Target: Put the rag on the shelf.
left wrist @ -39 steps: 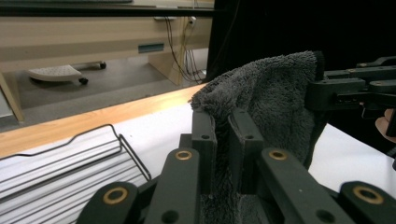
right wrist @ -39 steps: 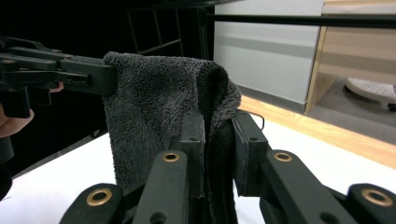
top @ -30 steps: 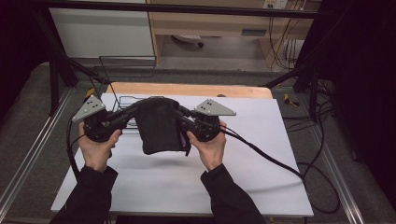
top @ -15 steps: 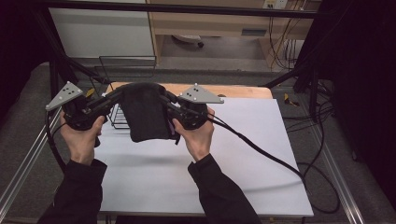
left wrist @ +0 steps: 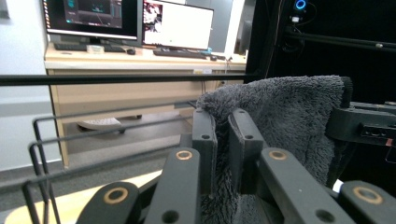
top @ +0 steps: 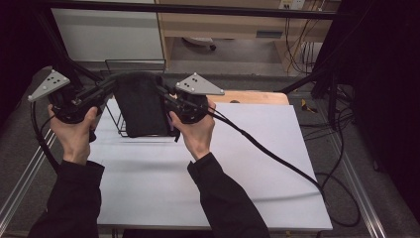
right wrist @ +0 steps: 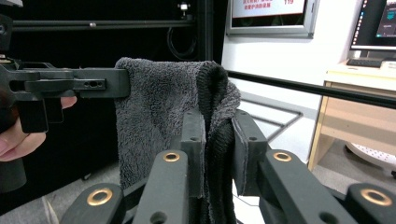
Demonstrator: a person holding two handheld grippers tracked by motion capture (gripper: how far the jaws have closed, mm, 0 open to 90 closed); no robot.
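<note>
A dark grey fluffy towel hangs folded between my two grippers, above the table's far left. My left gripper is shut on its left top corner; in the left gripper view the jaws pinch the towel at my left gripper. My right gripper is shut on the opposite top corner. In the right gripper view the cloth is folded between the pads of my right gripper, and the left gripper holds the far edge.
A black wire basket stands at the table's far left, right behind and under the towel; its bars show in the left gripper view. The white table top stretches right and near. Cables trail off to the right.
Both hands have lifted the towel and carried it away from me and to the left, from the table's middle to over the wire basket.
</note>
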